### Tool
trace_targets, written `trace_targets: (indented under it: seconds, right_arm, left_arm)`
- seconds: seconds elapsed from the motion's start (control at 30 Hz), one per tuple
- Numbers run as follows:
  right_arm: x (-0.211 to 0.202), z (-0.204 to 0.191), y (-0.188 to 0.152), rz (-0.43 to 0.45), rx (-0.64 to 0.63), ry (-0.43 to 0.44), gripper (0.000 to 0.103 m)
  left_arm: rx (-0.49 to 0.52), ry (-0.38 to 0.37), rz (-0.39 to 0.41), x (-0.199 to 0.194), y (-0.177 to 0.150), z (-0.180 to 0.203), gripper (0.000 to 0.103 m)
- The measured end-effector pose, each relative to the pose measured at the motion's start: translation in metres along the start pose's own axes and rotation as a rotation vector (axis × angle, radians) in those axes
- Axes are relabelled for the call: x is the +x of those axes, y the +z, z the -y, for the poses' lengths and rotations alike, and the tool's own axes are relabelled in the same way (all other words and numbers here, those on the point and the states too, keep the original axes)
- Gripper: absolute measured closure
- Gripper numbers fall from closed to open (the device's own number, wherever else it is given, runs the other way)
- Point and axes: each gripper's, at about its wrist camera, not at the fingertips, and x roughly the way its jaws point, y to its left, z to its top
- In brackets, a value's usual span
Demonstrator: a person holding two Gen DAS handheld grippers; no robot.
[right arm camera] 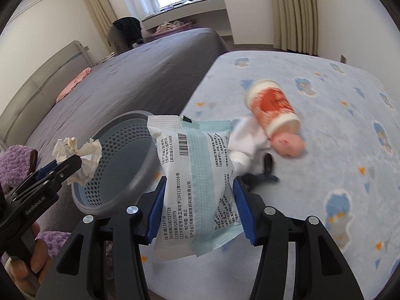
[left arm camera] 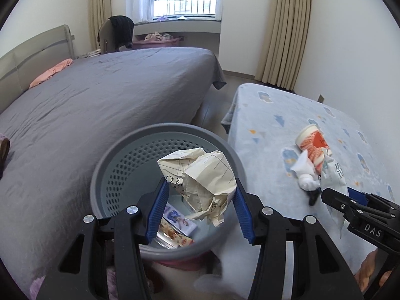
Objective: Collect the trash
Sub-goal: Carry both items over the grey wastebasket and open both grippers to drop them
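Note:
My left gripper is shut on a crumpled ball of cream paper, held over the mouth of the grey perforated waste basket. Snack wrappers lie at the basket's bottom. My right gripper is shut on a white and pale-green mask packet, above the table's left edge beside the basket. In the right wrist view, the left gripper with the paper ball shows at the left. On the table lie an orange-and-white paper cup, a crumpled white tissue and a small black item.
A table with a pale-blue patterned cloth stands right of the basket. A large bed with a grey sheet fills the left. A purple slipper lies at the bed's edge. A chair and window sit beyond.

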Motion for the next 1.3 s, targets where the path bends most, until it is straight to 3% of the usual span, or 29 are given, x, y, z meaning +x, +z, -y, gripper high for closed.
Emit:
trace_targets:
  seconds: [0.23, 0.53, 0.8, 1.1, 1.2, 1.3]
  right_arm:
    - [0.027, -0.043, 0.020, -0.014, -0.061, 0.036, 0.052]
    - [0.071, -0.090, 0.036, -0.054, -0.136, 0.052, 0.052]
    - [0.106, -0.115, 0.040, -0.095, -0.159, 0.089, 0.052]
    - [0.119, -0.123, 0.044, -0.095, -0.170, 0.091, 0.052]
    - [0.117, -0.121, 0.045, -0.083, -0.169, 0.083, 0.048]
    - [0.115, -0.115, 0.047, -0.079, -0.141, 0.090, 0.036]
  left_arm:
    - [0.014, 0.039, 0.009, 0.026, 0.018, -0.033, 0.052]
    - [-0.048, 0.055, -0.046, 0.066, 0.005, -0.068, 0.052]
    - [-0.113, 0.078, -0.069, 0.076, 0.005, -0.096, 0.051]
    - [-0.121, 0.107, -0.062, 0.076, 0.005, -0.101, 0.048]
    - [-0.120, 0.118, -0.056, 0.076, 0.005, -0.101, 0.035]
    - [-0.124, 0.123, -0.052, 0.074, 0.004, -0.103, 0.032]
